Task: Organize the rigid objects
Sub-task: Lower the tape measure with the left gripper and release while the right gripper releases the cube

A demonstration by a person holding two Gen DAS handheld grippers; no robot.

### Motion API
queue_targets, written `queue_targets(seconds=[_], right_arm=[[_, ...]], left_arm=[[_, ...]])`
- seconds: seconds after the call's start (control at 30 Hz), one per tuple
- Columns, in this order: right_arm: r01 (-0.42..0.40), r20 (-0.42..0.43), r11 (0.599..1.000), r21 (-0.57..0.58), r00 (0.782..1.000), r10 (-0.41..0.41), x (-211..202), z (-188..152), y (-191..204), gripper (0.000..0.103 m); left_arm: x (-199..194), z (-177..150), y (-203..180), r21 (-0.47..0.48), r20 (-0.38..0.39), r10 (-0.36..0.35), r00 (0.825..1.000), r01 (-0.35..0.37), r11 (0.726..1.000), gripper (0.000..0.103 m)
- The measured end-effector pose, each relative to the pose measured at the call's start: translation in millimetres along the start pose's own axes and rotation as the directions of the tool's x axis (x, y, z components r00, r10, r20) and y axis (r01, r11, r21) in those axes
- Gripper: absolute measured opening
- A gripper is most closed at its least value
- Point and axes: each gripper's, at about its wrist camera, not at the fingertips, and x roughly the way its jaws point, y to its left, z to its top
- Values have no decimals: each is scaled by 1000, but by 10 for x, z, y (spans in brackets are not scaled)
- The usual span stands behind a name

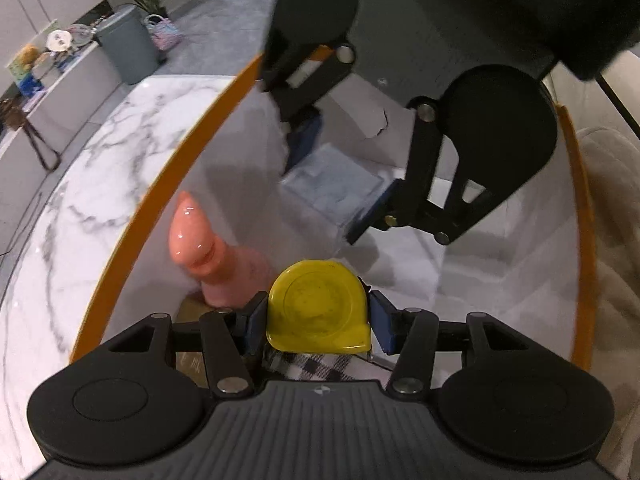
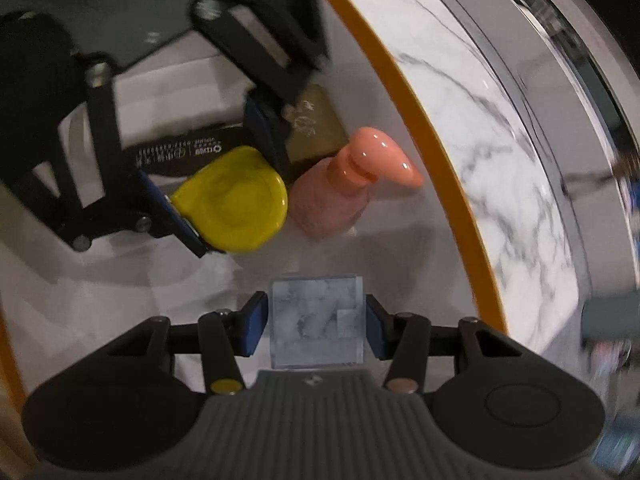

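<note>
My left gripper [image 1: 318, 316] is shut on a yellow tape measure [image 1: 318, 310], holding it inside a white bin with an orange rim [image 1: 168, 184]. The same tape measure shows in the right wrist view [image 2: 234, 200], clamped by the left gripper [image 2: 224, 184]. My right gripper [image 2: 316, 322] brackets a clear plastic box [image 2: 316, 320]; both pads stand a little off its sides. In the left wrist view the right gripper [image 1: 332, 184] hovers over that box [image 1: 332, 186]. A pink pump bottle [image 1: 208, 248] lies in the bin beside the tape measure; it also shows in the right wrist view [image 2: 352, 180].
The bin stands on a white marble table [image 1: 92, 184]. Inside it lie a brown box [image 2: 320, 128], a dark flat item with white print [image 2: 180, 156] and a checkered item [image 1: 320, 366]. A grey trash can [image 1: 128, 44] and a plant stand beyond the table.
</note>
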Motion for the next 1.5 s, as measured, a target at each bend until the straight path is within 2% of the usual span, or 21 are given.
queue_targets(seconds=[0.1, 0.23, 0.33, 0.43, 0.6, 0.73, 0.97, 1.07, 1.13, 1.5], right_arm=[[-2, 24, 996, -94, 1000, 4, 45, 22, 0, 50], [-41, 35, 984, -171, 998, 47, 95, 84, -4, 51], [-22, 23, 971, -238, 999, 28, 141, 115, 33, 48], [10, 37, 965, -264, 999, 0, 129, 121, 46, 53], [-4, 11, 981, -196, 1000, 7, 107, 99, -9, 61], [7, 15, 994, -106, 1000, -6, 50, 69, -74, 62], [13, 11, 999, -32, 1000, -13, -6, -35, -62, 69], [5, 19, 1000, -21, 1000, -4, -10, -50, -27, 70], [-6, 25, 1000, -11, 1000, 6, -31, -61, -18, 72], [8, 14, 1000, 17, 1000, -8, -100, 85, 149, 76]], left_arm=[[74, -3, 26, 19, -7, -17, 1000, 17, 1000, 61], [144, -23, 35, 41, -24, -30, 999, 31, 999, 61], [196, -27, 9, 63, -29, -29, 999, 31, 998, 61], [242, -35, -8, 56, -35, -27, 999, 29, 998, 61], [276, -70, 8, 23, -67, -16, 998, 18, 1000, 63], [277, -65, -37, 7, -75, 14, 997, -14, 1000, 66], [178, -19, -192, 63, -96, 56, 994, -50, 997, 67], [131, 22, -150, 59, -86, 50, 995, -45, 997, 67], [97, 22, -159, 42, -80, 50, 996, -46, 998, 73], [-290, -70, -39, 4, 4, 89, 996, -89, 996, 73]])
